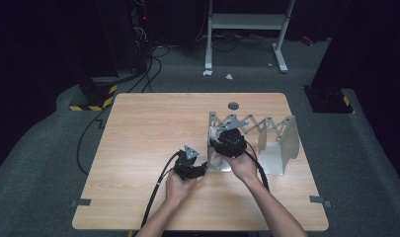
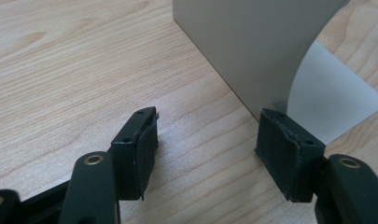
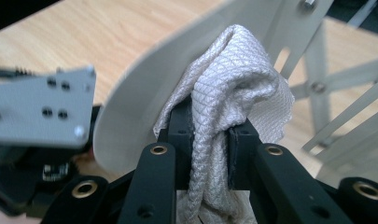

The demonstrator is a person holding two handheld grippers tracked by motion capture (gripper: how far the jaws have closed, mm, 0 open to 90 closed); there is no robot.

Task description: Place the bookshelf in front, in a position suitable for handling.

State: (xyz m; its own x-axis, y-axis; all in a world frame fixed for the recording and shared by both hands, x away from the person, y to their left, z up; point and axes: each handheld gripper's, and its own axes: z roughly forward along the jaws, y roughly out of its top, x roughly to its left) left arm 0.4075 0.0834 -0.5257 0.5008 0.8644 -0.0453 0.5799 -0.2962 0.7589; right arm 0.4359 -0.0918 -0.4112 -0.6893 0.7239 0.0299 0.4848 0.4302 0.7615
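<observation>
Wide bare counter lies left of the rack, where right tongs pinch the cloth and left tongs gape beside its edge.

A light wooden desk is seen, with a round grommet hole near its far edge. A grey metal expanding rack is stood directly on its right half, its curved end plates resting on the wood.
</observation>
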